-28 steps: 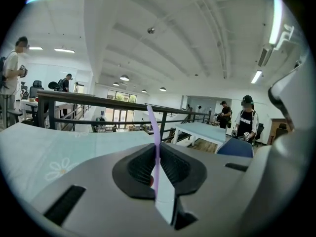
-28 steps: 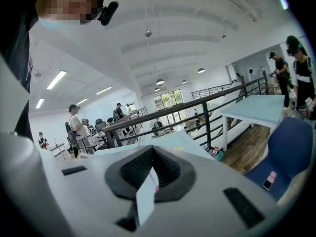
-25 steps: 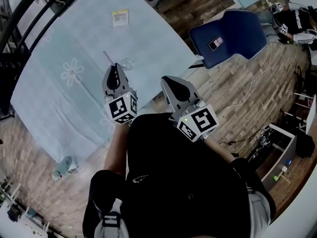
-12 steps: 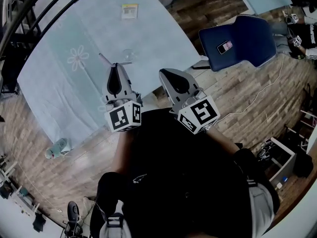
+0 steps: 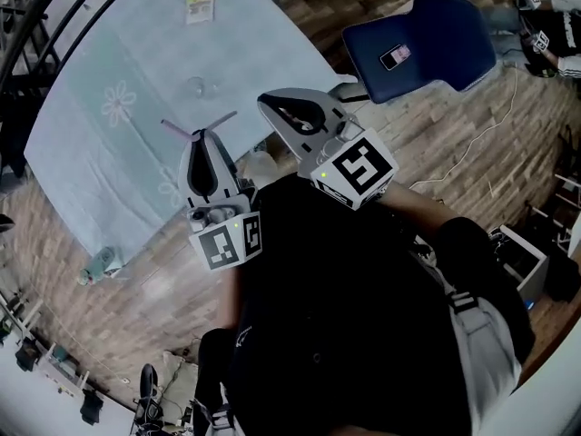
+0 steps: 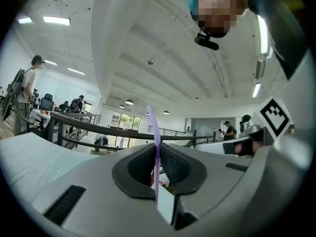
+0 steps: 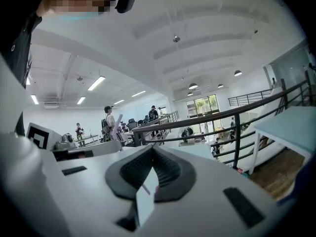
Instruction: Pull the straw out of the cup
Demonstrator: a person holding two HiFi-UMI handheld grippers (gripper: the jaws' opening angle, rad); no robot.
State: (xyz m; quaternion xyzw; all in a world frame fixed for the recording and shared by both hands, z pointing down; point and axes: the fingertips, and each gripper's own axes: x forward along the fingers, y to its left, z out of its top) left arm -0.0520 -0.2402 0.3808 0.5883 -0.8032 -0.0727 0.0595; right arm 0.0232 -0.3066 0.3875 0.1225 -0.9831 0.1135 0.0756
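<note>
The left gripper (image 5: 202,135) had its jaws pinched on the lilac straw (image 5: 178,129). The straw was out of the clear cup (image 5: 194,86), which stood at the gripper's 12 o'clock on the pale blue flowered tablecloth (image 5: 100,53). The right gripper (image 5: 265,104), at 2 o'clock, was closed and empty. At the table's 3 o'clock, a blue chair (image 5: 436,39) bearing a phone (image 5: 394,56) stood on the wooden floor (image 5: 472,153).

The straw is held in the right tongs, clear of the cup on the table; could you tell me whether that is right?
Not quite: the straw is held in the left tongs, not the right. The left gripper view shows it pinched there, while the right gripper view shows no straw in its tongs. The straw is indeed clear of the cup on the table.
</note>
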